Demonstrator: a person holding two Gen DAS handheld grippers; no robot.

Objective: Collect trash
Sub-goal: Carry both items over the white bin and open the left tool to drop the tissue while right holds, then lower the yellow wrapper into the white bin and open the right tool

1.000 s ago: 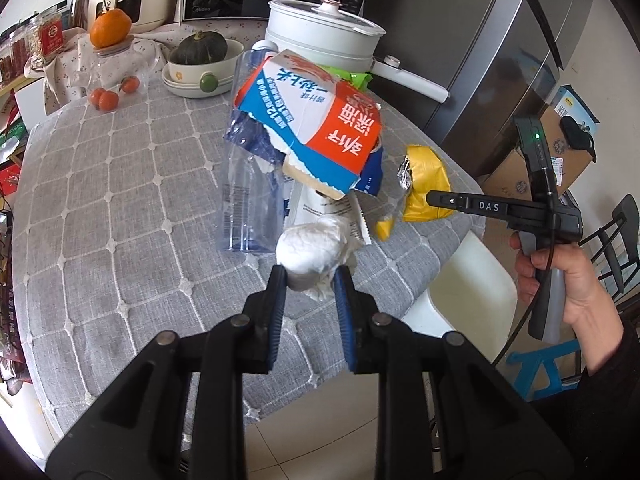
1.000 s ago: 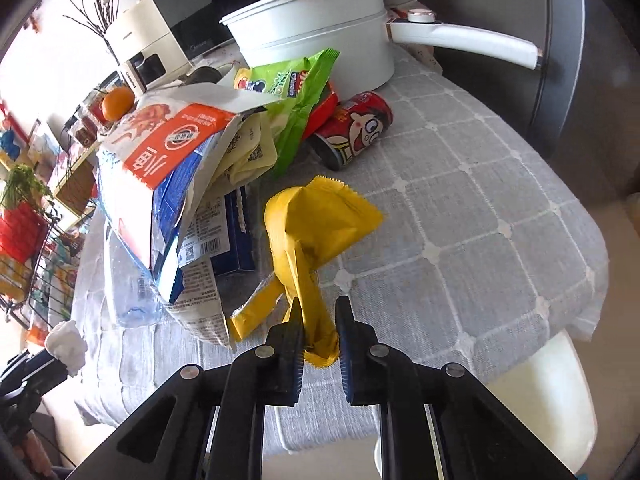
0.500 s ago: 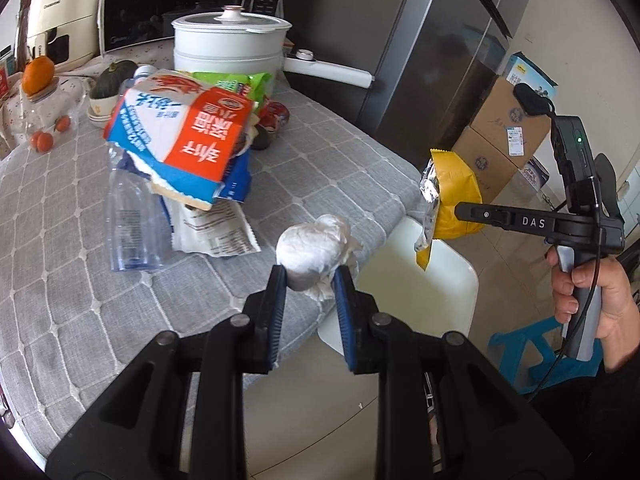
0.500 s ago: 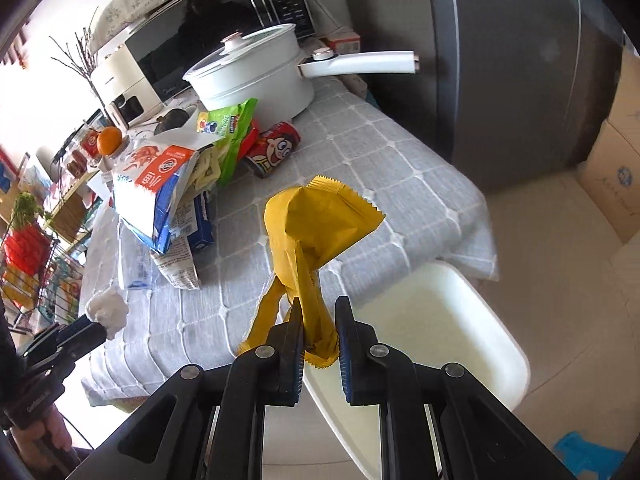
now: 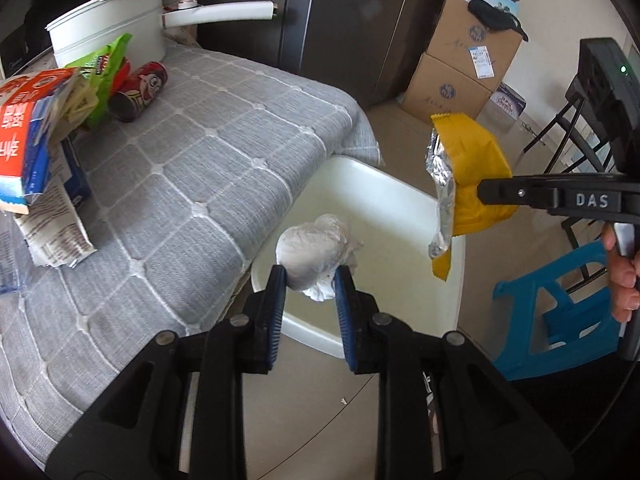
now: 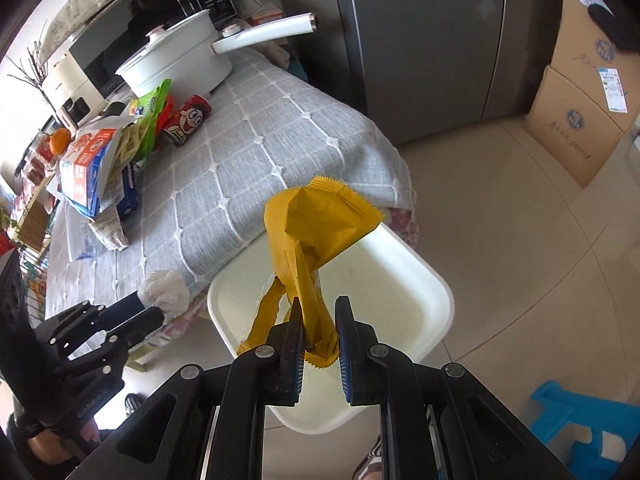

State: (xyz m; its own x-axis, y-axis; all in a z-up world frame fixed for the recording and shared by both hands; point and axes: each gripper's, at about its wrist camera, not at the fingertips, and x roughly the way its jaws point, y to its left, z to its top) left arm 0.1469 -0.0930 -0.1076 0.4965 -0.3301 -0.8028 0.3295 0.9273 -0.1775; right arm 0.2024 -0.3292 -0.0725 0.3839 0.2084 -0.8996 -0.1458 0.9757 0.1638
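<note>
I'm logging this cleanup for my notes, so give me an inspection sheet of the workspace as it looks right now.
Surface: table under a grey checked cloth.
Job's things: white bin on the floor beside the table; crumpled white tissue and yellow wrapper both held over it.
Clutter: white pot, red can, green snack bag, milk carton on other wrappers.
Grippers: left gripper jaws shut on the tissue; right gripper jaws shut on the wrapper's tail.
Cables: thin black cable below the person's hand.
Surroundings: fridge, cardboard boxes, blue stool.
</note>
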